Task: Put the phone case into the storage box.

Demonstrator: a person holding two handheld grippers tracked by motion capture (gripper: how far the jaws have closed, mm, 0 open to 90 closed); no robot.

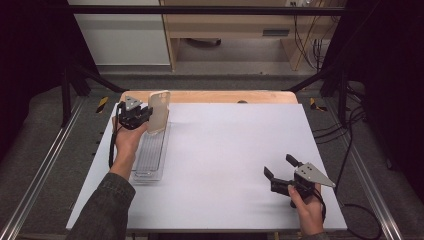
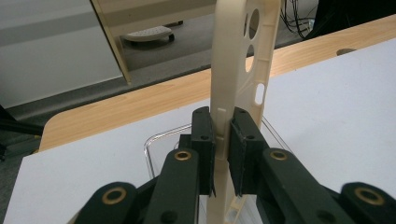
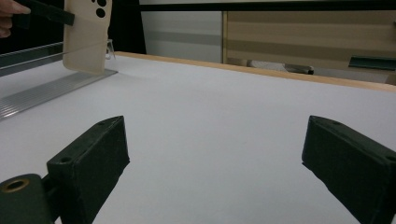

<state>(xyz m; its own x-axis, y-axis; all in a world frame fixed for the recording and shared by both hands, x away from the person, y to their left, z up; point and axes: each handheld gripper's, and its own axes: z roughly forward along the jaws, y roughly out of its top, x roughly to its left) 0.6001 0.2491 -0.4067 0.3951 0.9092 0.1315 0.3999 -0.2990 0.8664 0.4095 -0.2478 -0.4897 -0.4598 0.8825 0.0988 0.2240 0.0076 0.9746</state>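
Cream phone case (image 1: 159,112) is clamped upright in my left gripper (image 2: 222,140) above the clear tray (image 1: 150,155) by the table's left edge — lifted out, not yet placed; my right gripper (image 1: 281,170) waits wide.

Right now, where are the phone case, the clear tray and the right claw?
phone case (image 1: 159,111): high view, middle of its beige back.
clear tray (image 1: 150,155): high view, ribbed floor below the case.
right claw (image 1: 280,165): high view, midway between its open fingertips.
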